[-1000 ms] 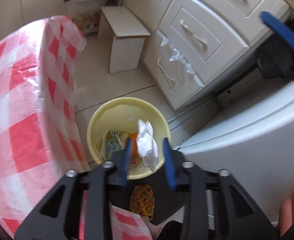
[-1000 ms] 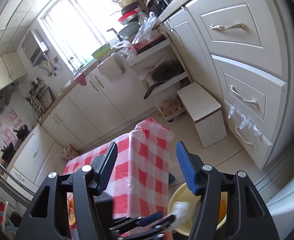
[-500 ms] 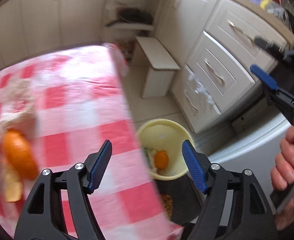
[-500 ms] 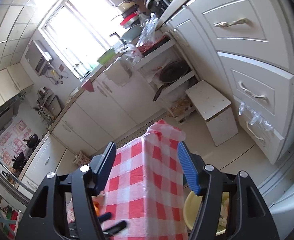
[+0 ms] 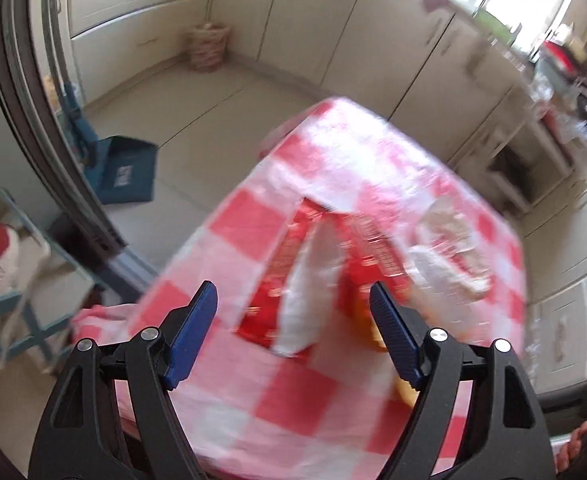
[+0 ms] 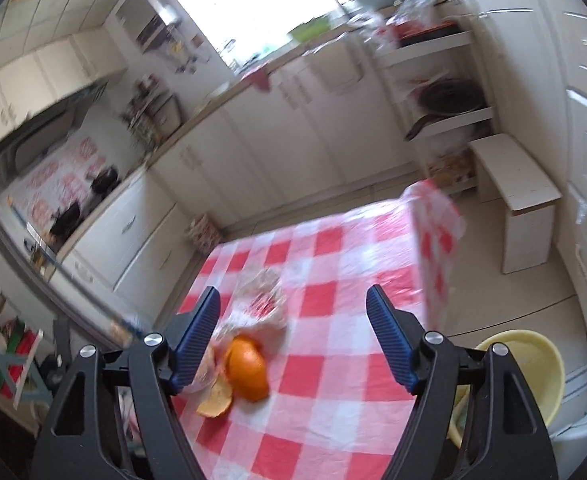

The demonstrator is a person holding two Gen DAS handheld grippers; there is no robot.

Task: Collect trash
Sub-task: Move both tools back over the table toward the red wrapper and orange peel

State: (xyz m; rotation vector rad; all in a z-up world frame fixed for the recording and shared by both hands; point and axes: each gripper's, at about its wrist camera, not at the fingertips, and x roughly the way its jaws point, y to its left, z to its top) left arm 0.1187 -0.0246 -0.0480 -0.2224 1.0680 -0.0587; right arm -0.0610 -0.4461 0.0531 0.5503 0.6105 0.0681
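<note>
Dustpan (image 5: 123, 174), blue, stands on the floor at far left of the left wrist view, near a woven basket (image 5: 209, 46) against the cabinets. Nearer, the left gripper (image 5: 293, 330) hangs over the bench (image 5: 309, 396) with its checked red and white cloth, fingers (image 5: 191, 334) wide apart and holding nothing. Between them, blurred, lies a red wrapper (image 5: 289, 268) with a white strip across it. Just right of it sits a crumpled clear bag (image 5: 449, 256), and a bit of orange peel (image 5: 373, 330) shows by the right finger.

In the right wrist view the right gripper (image 6: 293, 338) is also over the bench (image 6: 333, 420), its fingers (image 6: 197, 340) spread and empty. Low between them, toward the left finger, are orange peel (image 6: 247, 368) pieces: a cupped one and a flatter, paler one (image 6: 215, 400) touching it. Behind them lies the clear bag (image 6: 259, 300), touching the peel. Past the bench's right edge a yellow bin (image 6: 533, 368) stands on the floor, partly hidden by the gripper. Farther back stands a white stool (image 6: 517, 196) by the drawers.
</note>
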